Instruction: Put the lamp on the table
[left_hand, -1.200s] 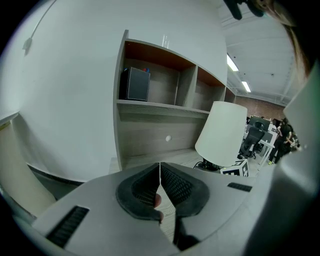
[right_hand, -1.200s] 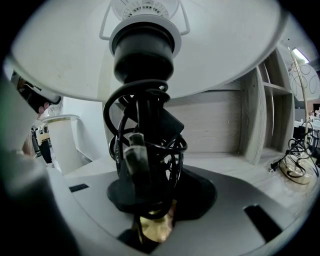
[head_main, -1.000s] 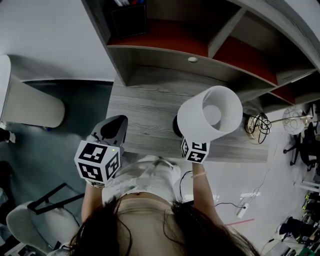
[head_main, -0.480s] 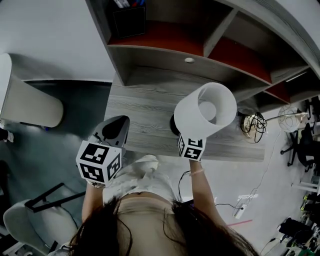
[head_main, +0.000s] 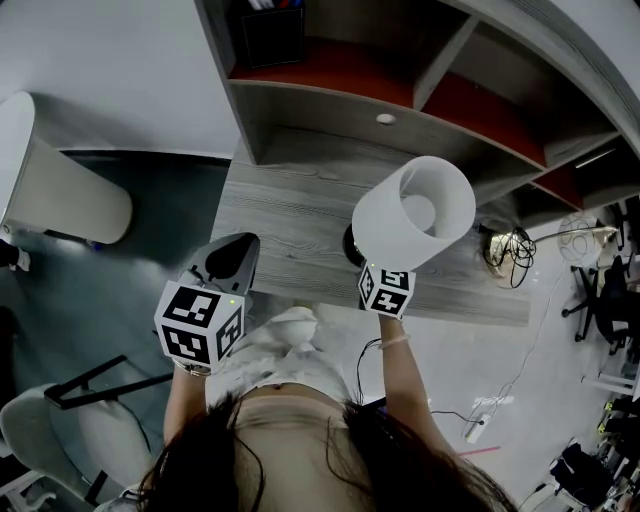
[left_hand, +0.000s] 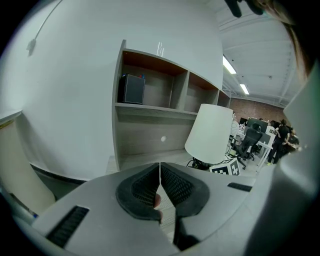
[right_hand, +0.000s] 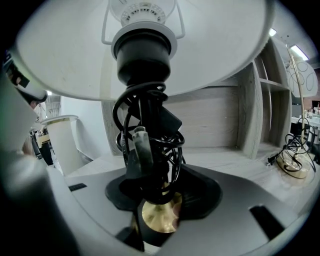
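White lampshade (head_main: 413, 213) covers most of the dark base (head_main: 349, 246) from above.

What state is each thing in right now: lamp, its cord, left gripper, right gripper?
Lamp: upright, base seemingly down on the table.
Cord: wound around the lamp's stem.
Right gripper: jaws opening, the stem between them, pads seemingly clear of it.
Left gripper: shut, nothing between the jaws.
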